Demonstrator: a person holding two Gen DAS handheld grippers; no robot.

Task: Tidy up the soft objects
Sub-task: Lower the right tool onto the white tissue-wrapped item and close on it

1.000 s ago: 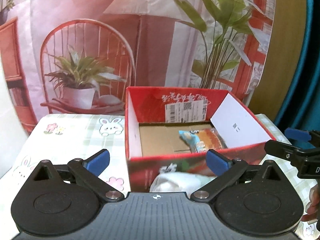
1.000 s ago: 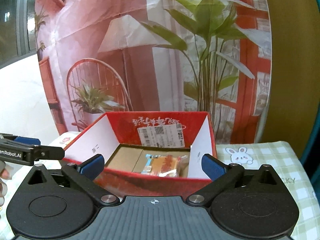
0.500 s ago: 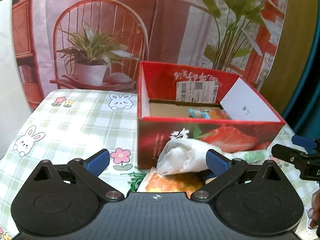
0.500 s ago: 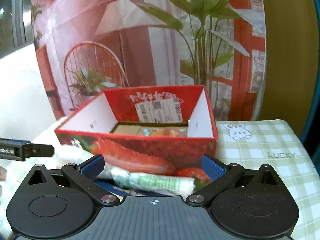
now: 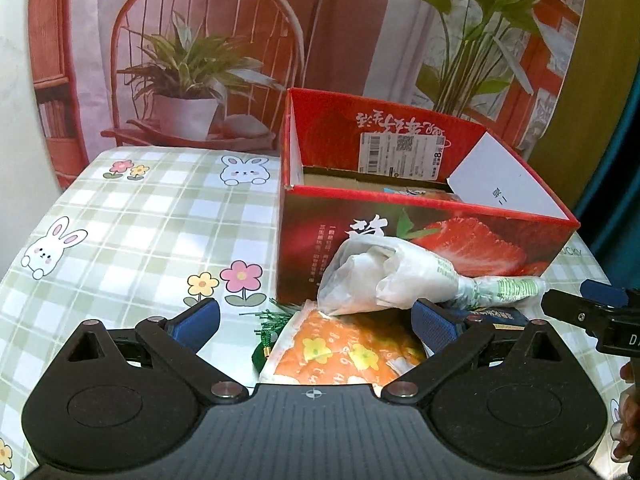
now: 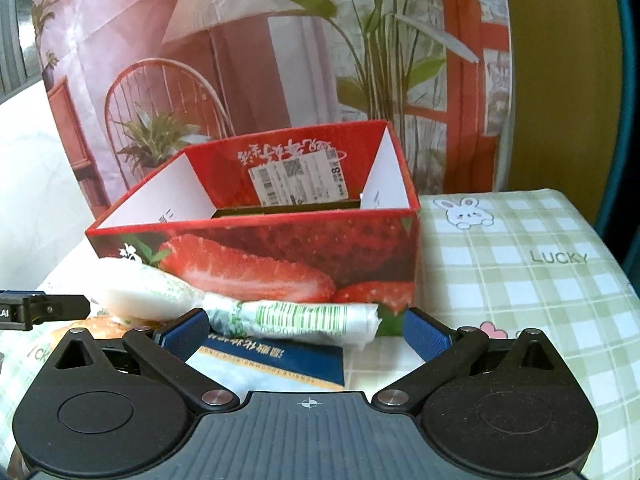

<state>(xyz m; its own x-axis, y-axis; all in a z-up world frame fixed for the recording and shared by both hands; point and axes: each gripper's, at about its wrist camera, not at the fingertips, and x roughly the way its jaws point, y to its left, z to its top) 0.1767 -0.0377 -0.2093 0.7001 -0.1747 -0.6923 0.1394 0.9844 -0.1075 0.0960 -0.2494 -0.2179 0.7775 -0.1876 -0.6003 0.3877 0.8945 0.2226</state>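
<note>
On my far left lies the checked tablecloth (image 5: pixel 132 216), printed with rabbits and flowers, and nothing stands on that part of it. My left gripper (image 5: pixel 314 318) hangs low over the cloth with its jaws spread wide and nothing between the blue pads (image 5: pixel 196 318). Between those pads, on the cloth, I see an orange packet with yellow flowers (image 5: pixel 340 354), lying flat, with a bit of green tinsel (image 5: pixel 272 316) poking out at its left edge. On top of the packet's far end rests a white plastic bag (image 5: pixel 380 276), crumpled and twisted into a roll with green printing toward the right; it leans against the front wall of the red strawberry box (image 5: pixel 420 232). The box stands open on the table, and inside it, low behind the front rim, I can make out a sliver of a wrapped snack (image 5: pixel 416 192); I cannot tell more of it. Further right, through the right wrist camera, the twisted end of the same bag lies across a blue-and-white flat packet (image 6: pixel 276 364), just in front of the box. My right gripper (image 6: pixel 306 330) hovers over that packet and bag end with its jaws released as well, clasping nothing. To the right of the box the cloth continues, bare apart from a rabbit and the word LUCKY.
</note>
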